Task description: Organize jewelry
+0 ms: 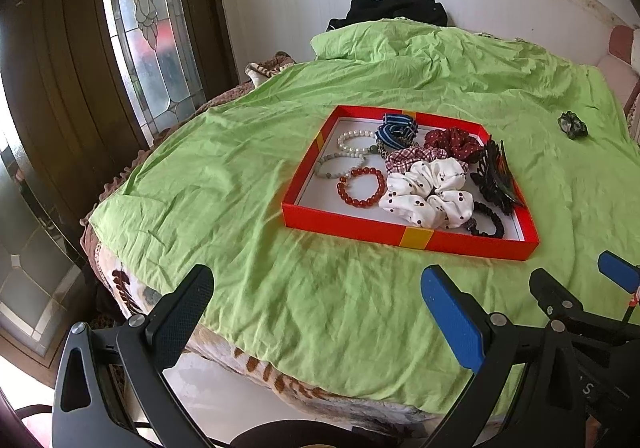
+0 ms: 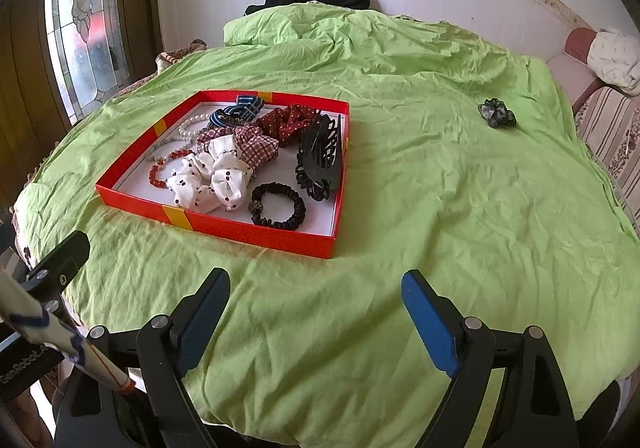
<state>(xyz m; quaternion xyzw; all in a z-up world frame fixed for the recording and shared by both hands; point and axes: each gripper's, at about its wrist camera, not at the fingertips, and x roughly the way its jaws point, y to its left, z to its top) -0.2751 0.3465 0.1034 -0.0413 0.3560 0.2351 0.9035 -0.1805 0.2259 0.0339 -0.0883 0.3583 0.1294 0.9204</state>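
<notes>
Both grippers, left (image 1: 318, 312) and right (image 2: 316, 314), hang spread and empty. 1 dark scrunchie (image 2: 497, 113) lies at 2 o'clock from the red tray (image 2: 256, 226), probably left to collect.

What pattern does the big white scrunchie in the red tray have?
The white scrunchie has small dark cherry-like dots; the left wrist view shows it best, inside the red tray.

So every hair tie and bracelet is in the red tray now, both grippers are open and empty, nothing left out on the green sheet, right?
Not quite. One dark scrunchie lies on the green sheet, right of the red tray, clearest in the right wrist view. The left gripper and right gripper are indeed open and empty.
</notes>
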